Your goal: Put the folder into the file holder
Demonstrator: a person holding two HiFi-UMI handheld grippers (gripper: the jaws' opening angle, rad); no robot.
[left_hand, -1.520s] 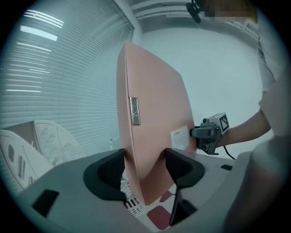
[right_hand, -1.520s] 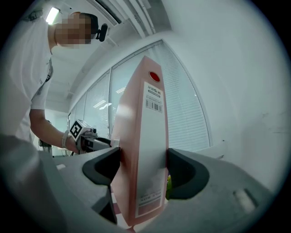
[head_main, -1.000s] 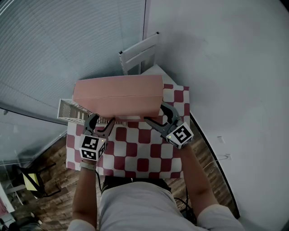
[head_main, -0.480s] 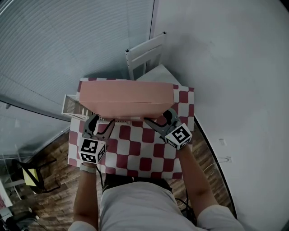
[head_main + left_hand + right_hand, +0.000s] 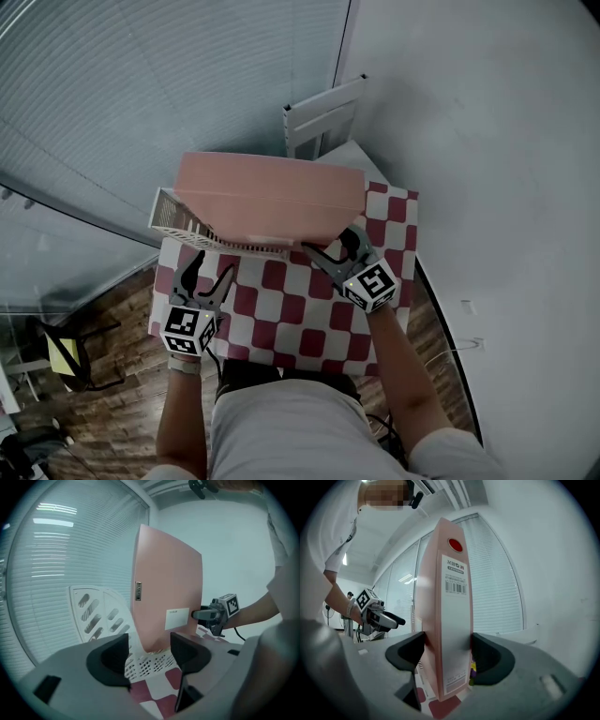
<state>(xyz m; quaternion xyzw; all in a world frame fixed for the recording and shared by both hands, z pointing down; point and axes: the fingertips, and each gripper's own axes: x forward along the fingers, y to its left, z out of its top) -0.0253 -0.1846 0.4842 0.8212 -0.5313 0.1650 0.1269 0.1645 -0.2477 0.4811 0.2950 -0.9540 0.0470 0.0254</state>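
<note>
The pink folder (image 5: 272, 197) stands on edge over the white perforated file holder (image 5: 173, 214) at the table's far left. My right gripper (image 5: 330, 246) is shut on the folder's labelled spine (image 5: 450, 620), one pad on each side. My left gripper (image 5: 208, 272) is open and holds nothing, a short way back from the folder's near face (image 5: 168, 592). In the left gripper view the folder's lower corner sits above the file holder's (image 5: 93, 611) perforated base. I cannot tell whether it rests there.
A red-and-white checked cloth (image 5: 300, 319) covers the small table. A white chair (image 5: 323, 112) stands behind it. Window blinds run along the left, a white wall along the right. Wooden floor lies below at the left.
The folder has shifted left, over the file holder, with the right gripper still on it. The left gripper has drawn back from the folder's lower left edge toward the person.
</note>
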